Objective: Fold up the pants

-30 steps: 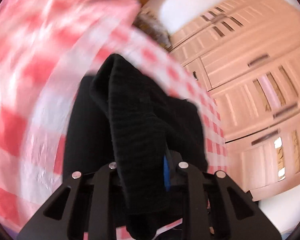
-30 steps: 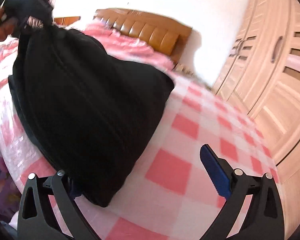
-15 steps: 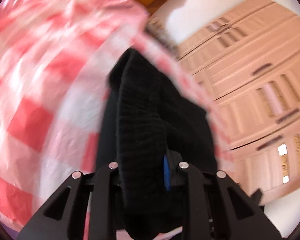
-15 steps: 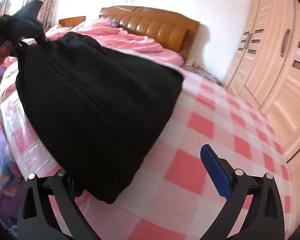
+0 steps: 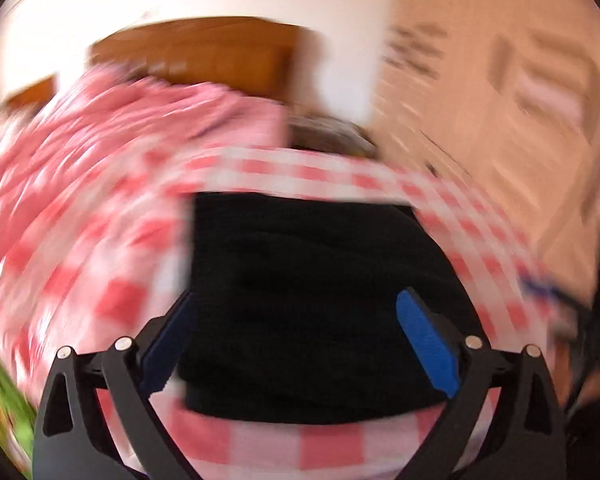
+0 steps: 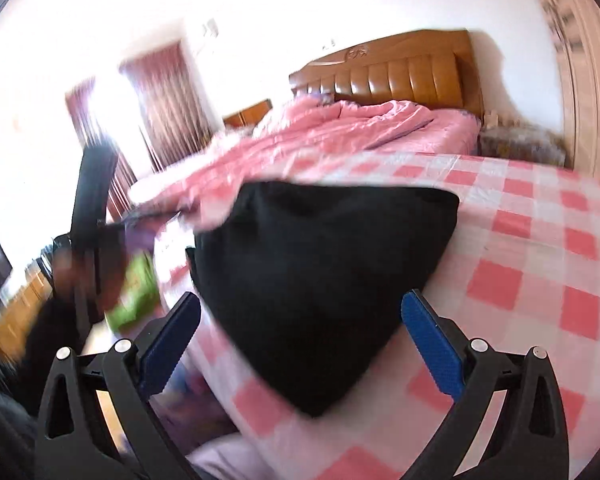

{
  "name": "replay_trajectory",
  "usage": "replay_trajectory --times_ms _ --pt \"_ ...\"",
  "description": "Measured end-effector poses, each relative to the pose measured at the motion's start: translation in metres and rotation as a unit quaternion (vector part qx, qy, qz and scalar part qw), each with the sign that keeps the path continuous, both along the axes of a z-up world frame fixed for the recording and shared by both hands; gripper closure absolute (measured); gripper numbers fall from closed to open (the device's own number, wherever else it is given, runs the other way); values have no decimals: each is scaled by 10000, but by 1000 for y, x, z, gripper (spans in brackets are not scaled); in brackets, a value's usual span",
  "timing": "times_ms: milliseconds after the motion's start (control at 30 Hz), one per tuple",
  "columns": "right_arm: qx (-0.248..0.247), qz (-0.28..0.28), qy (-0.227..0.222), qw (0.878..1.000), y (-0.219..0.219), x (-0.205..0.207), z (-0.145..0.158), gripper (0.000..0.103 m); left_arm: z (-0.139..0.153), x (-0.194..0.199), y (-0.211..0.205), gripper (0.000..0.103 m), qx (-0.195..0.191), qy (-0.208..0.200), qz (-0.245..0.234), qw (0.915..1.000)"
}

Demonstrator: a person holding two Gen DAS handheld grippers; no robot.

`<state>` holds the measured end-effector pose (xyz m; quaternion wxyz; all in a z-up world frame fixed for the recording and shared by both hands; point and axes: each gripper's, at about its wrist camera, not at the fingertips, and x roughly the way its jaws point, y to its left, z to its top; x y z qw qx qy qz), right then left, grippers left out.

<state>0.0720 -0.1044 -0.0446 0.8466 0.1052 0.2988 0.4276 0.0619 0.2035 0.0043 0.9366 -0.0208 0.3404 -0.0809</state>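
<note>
Black pants point(image 5: 312, 300) lie folded on a bed covered with a pink-and-white checked sheet point(image 5: 112, 300), seen here from two hand-held claws. In the left wrist view, heavily blurred, the left claw point(image 5: 300, 340) is opening, its blue pads point(image 5: 428, 344) spread wide either side of the pants; the cloth lies on the sheet just ahead of and below the pads, and neither pad presses on it. A pale wooden wardrobe point(image 5: 500, 120) fills the space to the right of this claw, with the brown headboard point(image 5: 204, 52) far ahead.

The right wrist view shows what the left does not: a crumpled pink quilt point(image 6: 340, 132) beyond the pants, the padded headboard point(image 6: 400, 76) in sharp detail, red curtains point(image 6: 160, 100) at a bright window to the far left, and the other claw's dark frame point(image 6: 92, 200) up at the left, blurred. The right claw point(image 6: 300, 340) stands spread as well, empty, with one corner of the pants point(image 6: 320, 280) pointing down between its pads without touching them.

A second ago the left claw was pinching a bunched fold of the pants and holding it above the bed; now the cloth is out of its grip and lies flat. The right claw was spread then as now.
</note>
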Motion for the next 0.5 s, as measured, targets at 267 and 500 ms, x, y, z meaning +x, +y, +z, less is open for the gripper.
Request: replay_trajectory --times_ms 267,500 --pt "501 480 1820 9808 62 131 -24 5 -64 17 -42 4 980 426 -346 9937" --pt "88 -420 2215 9742 72 195 -51 8 -77 1 -15 4 518 279 -674 9960"
